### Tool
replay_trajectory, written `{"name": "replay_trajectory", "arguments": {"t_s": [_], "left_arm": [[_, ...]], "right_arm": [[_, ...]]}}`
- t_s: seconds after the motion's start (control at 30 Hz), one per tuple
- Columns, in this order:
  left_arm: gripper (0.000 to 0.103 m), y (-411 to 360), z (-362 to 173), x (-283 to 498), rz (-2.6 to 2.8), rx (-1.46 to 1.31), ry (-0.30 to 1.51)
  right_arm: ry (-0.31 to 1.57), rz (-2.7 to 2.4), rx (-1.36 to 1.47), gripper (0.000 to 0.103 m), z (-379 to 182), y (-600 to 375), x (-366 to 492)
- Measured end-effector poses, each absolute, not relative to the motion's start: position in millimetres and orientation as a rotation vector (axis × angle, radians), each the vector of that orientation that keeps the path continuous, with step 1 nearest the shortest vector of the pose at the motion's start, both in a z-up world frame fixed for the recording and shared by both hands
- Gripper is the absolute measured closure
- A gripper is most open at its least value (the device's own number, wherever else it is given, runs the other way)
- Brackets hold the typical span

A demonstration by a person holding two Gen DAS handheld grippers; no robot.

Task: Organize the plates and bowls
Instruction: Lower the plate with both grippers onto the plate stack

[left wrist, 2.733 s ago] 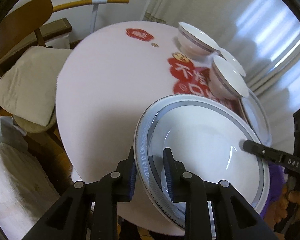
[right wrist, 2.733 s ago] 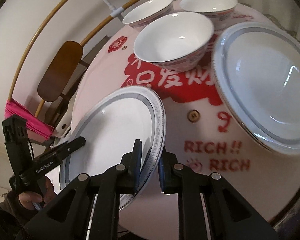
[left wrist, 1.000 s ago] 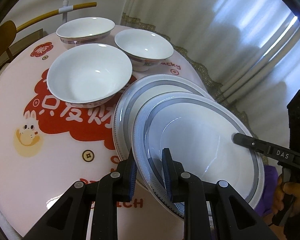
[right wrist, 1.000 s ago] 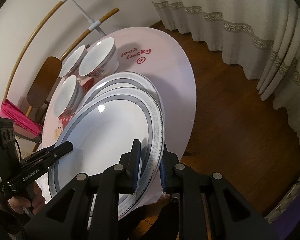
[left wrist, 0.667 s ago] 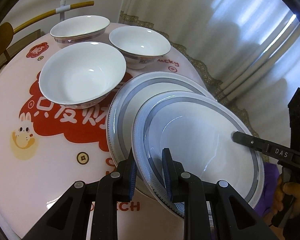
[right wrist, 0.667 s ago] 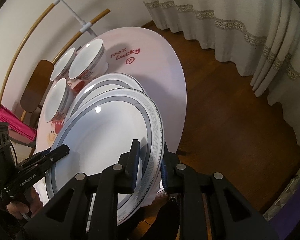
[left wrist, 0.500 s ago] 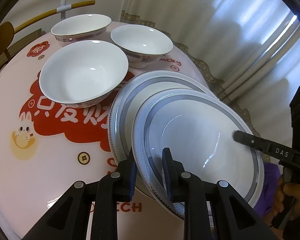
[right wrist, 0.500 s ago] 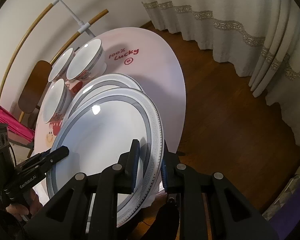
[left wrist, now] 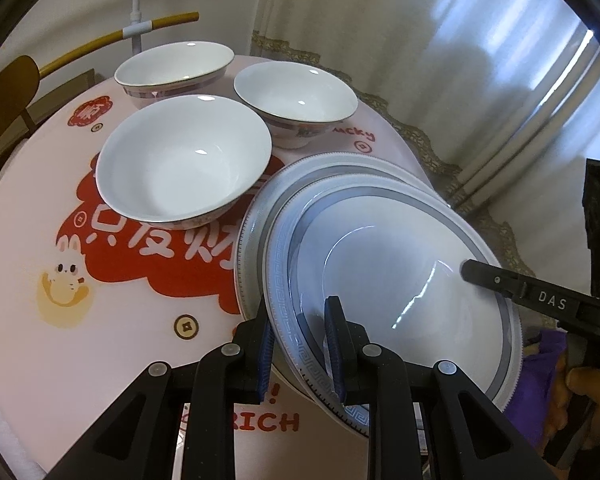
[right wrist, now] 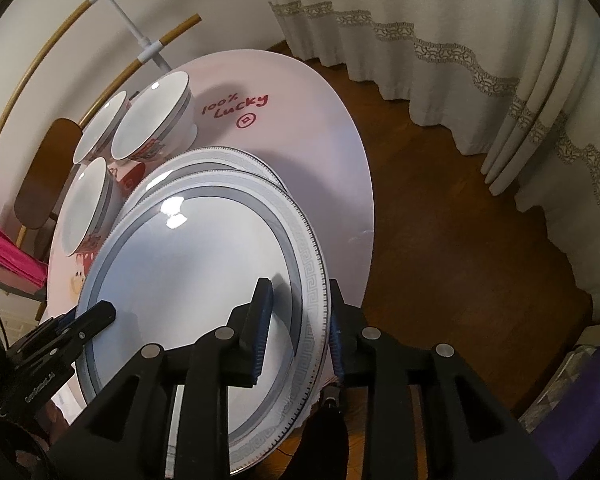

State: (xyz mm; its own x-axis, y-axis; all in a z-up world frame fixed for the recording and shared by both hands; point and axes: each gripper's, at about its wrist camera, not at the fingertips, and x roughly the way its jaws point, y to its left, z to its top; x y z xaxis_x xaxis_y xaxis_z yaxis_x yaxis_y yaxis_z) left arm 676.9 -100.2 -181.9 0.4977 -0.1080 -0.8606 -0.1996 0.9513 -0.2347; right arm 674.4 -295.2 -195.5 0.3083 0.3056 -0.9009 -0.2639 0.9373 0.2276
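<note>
- The left wrist camera sat close behind the left gripper (left wrist: pixel 300 344), looking along its fingers and down across the round table (left wrist: pixel 60 360) toward the curtained wall.
- The right wrist camera sat close behind the right gripper (right wrist: pixel 296 332), at the opposite side, facing along the table toward the curtain (right wrist: pixel 480 40) and wooden floor (right wrist: pixel 460 220).
- Both views shared the upper plate (left wrist: pixel 400 272) (right wrist: pixel 188 272), the three bowls (left wrist: pixel 184 164) (right wrist: pixel 152 120), and each other's gripper.

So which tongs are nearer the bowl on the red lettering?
Left. The left tongs hold the upper plate right beside that bowl; right tongs sit across the plate.
</note>
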Motion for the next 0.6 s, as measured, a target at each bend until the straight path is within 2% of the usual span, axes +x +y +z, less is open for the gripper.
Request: {"name": "replay_trajectory", "arguments": {"t_s": [0.6], "left_arm": [[0.084,-103,-177,669,0.095,-0.298,1.029]], "right_arm": [[1.201,0.429,0.115,0.071,-210,-290,685]]}}
